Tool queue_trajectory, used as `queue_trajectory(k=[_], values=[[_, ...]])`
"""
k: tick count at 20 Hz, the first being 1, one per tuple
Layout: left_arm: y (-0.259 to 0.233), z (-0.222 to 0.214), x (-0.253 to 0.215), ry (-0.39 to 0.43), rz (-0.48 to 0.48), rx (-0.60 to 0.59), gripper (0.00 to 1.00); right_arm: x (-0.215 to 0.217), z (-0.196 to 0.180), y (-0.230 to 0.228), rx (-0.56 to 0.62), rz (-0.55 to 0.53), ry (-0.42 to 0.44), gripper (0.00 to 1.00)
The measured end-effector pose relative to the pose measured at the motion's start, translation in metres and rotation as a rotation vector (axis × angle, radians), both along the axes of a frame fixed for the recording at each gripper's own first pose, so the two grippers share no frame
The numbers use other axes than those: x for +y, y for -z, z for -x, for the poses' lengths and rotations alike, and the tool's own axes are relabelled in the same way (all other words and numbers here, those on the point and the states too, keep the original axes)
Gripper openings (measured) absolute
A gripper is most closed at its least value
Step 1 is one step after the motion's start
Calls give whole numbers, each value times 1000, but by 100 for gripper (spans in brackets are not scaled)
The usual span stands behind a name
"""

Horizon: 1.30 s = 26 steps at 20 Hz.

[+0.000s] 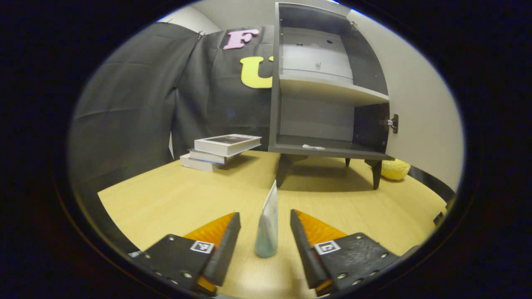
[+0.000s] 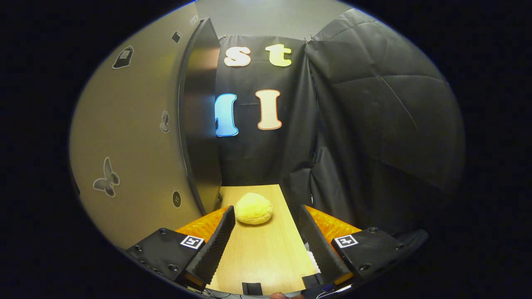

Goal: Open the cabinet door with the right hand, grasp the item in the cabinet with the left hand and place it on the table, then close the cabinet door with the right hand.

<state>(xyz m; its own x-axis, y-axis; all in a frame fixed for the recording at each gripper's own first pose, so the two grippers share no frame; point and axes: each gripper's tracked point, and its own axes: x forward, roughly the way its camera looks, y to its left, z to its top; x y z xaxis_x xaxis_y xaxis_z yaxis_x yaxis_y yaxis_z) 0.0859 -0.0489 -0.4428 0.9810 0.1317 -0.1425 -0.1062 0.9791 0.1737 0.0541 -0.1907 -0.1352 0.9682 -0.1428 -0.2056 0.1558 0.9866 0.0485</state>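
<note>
1. Left gripper view: the left tool [image 1: 265, 245] is spread wide, released, with a tube [image 1: 268, 226] standing on the table [image 1: 166, 195] between its fingers, touching neither.
2. The tube stands on its cap, long axis upright, flat end up.
3. Farther off, the cabinet [image 1: 328, 91] stands open; a small white scrap [image 1: 312, 147] lies on its lower shelf.
4. Books [image 1: 222, 150] are stacked left of it.
5. Right gripper view: the right tool [image 2: 266, 241] is open and empty, the door [image 2: 137, 137] to its left, a yellow lump [image 2: 254, 208] beyond.

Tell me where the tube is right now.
In the left gripper view, the tube stands upright on the table, between the open left gripper's fingers, untouched, in front of the open cabinet.
</note>
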Motion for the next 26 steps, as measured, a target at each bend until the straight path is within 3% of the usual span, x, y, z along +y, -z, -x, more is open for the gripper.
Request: queue_trajectory(k=[1, 2, 6, 10, 12, 16, 20, 21, 26], values=[[-10, 1, -1, -2, -22, -2, 88, -1, 1, -2, -6, -8, 2, 98], [-21, 4, -3, -2, -44, -6, 91, -3, 2, -4, -13, -12, 6, 98], [-90, 32, -24, 8, -71, -53, 89, -11, 10, -21, -58, -8, 9, 93], [-168, 76, -46, -28, -126, -88, 90, -32, 22, -55, -130, 69, 13, 93], [-199, 94, -65, -19, -104, -91, 90, -33, 28, -70, -168, 22, 0, 98], [-265, 114, -102, 2, -75, -95, 90, -31, 34, -68, -163, -57, -40, 93], [-324, 100, -134, 102, -84, -144, 89, -25, 47, -69, -167, -68, -42, 93], [-335, 94, -135, 117, -69, -146, 89, -22, 52, -71, -167, -72, -43, 98], [-375, 64, -110, 136, 24, -118, 90, -3, 79, -84, -188, -67, -3, 98]])
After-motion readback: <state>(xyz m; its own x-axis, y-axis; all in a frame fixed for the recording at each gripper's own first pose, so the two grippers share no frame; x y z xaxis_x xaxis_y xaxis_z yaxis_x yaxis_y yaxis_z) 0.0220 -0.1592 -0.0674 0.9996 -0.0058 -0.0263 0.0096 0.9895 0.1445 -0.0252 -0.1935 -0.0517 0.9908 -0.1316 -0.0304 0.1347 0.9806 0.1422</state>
